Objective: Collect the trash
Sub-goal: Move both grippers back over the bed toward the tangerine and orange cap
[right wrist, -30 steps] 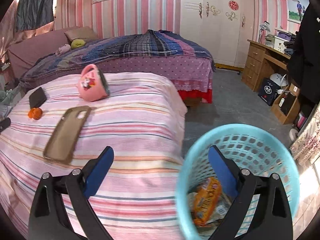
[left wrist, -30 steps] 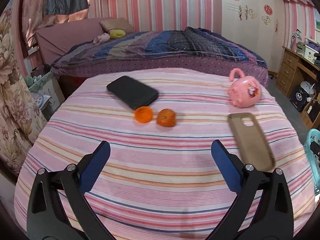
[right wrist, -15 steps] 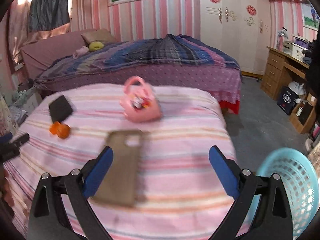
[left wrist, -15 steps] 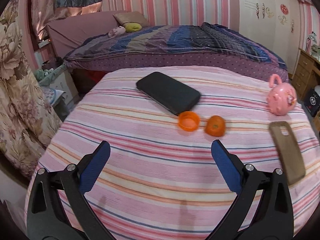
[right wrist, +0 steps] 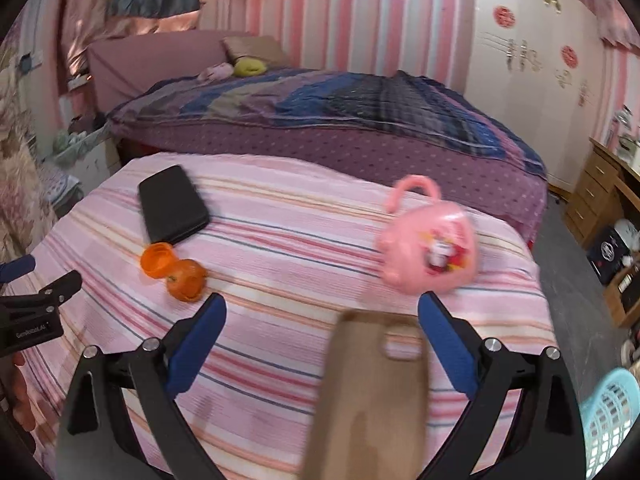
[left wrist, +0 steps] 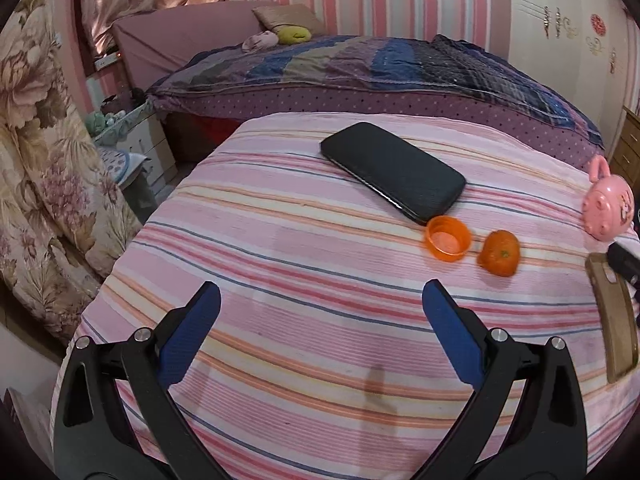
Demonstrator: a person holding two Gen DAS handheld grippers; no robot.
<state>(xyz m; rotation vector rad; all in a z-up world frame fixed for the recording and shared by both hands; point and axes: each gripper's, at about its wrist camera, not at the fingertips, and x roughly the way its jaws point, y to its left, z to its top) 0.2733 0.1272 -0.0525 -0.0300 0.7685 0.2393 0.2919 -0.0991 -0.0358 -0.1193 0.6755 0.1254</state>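
The left hand-held gripper (left wrist: 320,308) hovers over the pink striped worktop (left wrist: 280,280) with its blue pads spread wide and nothing between them. Ahead of it and off to its right lie an orange cap (left wrist: 448,238) and a tangerine (left wrist: 500,253), side by side with a small gap between them. The cap sits open side up, just beside the near corner of a black phone (left wrist: 394,172), which lies flat farther ahead. Far to this gripper's right stands a pink toy bag (left wrist: 608,210), and nearer on that side a brown phone case (left wrist: 614,320) lies flat, with the tip of the other gripper showing above its far end.

The right hand-held gripper (right wrist: 322,320) is likewise wide open and holds nothing. The phone case (right wrist: 372,396) lies directly below and between its fingers, blurred. The toy bag (right wrist: 430,254) stands just ahead, a little to its right. The cap (right wrist: 158,259) and tangerine (right wrist: 186,280) are ahead to its left, appearing to touch from this angle, with the phone (right wrist: 172,208) beyond them. A light blue basket (right wrist: 608,420) stands low at its far right, beside the worktop. The left gripper's tip shows at the left edge.
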